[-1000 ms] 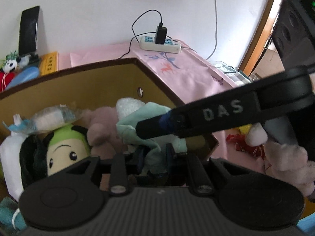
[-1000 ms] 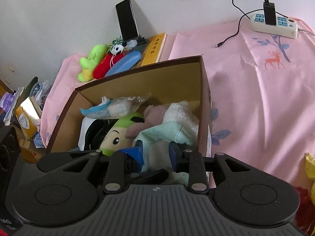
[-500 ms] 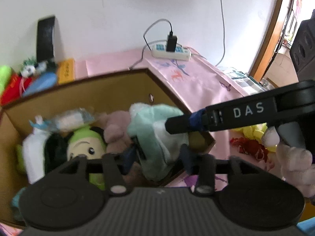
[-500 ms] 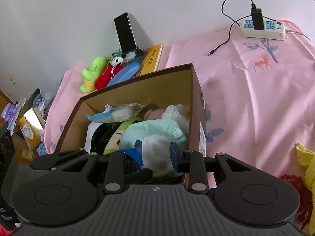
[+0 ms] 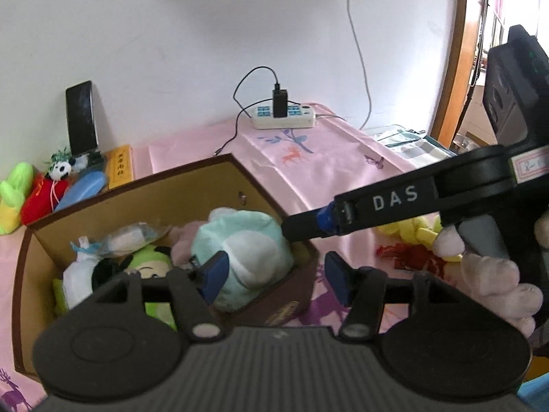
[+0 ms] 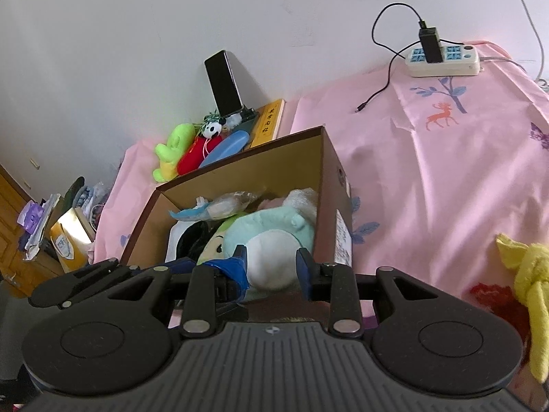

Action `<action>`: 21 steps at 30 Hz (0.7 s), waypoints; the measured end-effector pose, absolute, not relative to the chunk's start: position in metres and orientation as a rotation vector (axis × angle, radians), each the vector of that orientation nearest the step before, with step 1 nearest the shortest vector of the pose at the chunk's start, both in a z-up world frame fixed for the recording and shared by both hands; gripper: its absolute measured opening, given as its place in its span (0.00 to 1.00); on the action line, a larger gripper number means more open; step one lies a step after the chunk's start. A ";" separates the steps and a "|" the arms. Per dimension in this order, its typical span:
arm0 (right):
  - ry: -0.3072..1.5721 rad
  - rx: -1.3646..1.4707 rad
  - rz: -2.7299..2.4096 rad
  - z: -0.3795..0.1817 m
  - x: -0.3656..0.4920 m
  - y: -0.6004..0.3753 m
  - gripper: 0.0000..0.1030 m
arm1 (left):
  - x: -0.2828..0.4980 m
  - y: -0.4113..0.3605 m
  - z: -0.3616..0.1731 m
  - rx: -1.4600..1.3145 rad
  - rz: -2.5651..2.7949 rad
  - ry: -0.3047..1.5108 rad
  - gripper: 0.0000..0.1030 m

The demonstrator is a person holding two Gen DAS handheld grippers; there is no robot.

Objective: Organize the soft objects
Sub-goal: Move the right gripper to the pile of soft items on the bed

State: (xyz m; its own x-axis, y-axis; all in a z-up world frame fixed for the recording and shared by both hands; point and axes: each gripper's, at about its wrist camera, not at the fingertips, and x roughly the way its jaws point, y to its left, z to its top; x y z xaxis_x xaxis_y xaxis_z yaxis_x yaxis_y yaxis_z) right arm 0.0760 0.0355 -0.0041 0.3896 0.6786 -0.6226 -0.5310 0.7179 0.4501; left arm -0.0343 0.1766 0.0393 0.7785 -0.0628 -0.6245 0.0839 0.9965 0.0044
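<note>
Surface: pink tablecloth (image 6: 429,185) printed with deer and branches.
Wall: plain white; power strip (image 6: 444,57) and propped phone (image 6: 223,85) along it.
Box: cardboard box (image 6: 240,175) on the cloth, packed with plush.
Mint plush toy (image 6: 271,240): lying in the box, right side.
Left gripper (image 5: 274,276): jaws just opened, spread, holding nothing.
Right gripper (image 6: 271,266): jaws just parted, clear of plush.

Both handheld grippers are matte black. The left gripper (image 5: 276,276) has a ribbed body, two round discs, silver pivot screws and blue pads on its fingers (image 5: 214,273). The right gripper (image 6: 271,262) looks alike; its arm carries white "DAS" lettering and a pink-edged label.
</note>
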 end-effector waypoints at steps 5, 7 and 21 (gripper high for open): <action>0.891 0.212 0.759 -0.006 0.073 0.016 0.14 | -0.036 0.156 0.038 0.036 -0.092 0.692 0.60; 0.894 0.221 0.750 -0.007 0.073 0.008 0.14 | -0.036 0.146 0.036 0.038 -0.100 0.701 0.61; 0.937 0.258 0.652 -0.020 0.076 -0.058 0.14 | -0.016 0.078 0.010 0.044 -0.219 0.803 0.63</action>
State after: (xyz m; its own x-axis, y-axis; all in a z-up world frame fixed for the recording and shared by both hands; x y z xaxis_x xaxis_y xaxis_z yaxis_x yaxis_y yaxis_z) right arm 0.0759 -0.0581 -0.0201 0.4195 0.6207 -0.6624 -0.4056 0.7810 0.4749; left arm -0.0156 0.0785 0.0100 0.6735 -0.1775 -0.7175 0.2110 0.9765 -0.0436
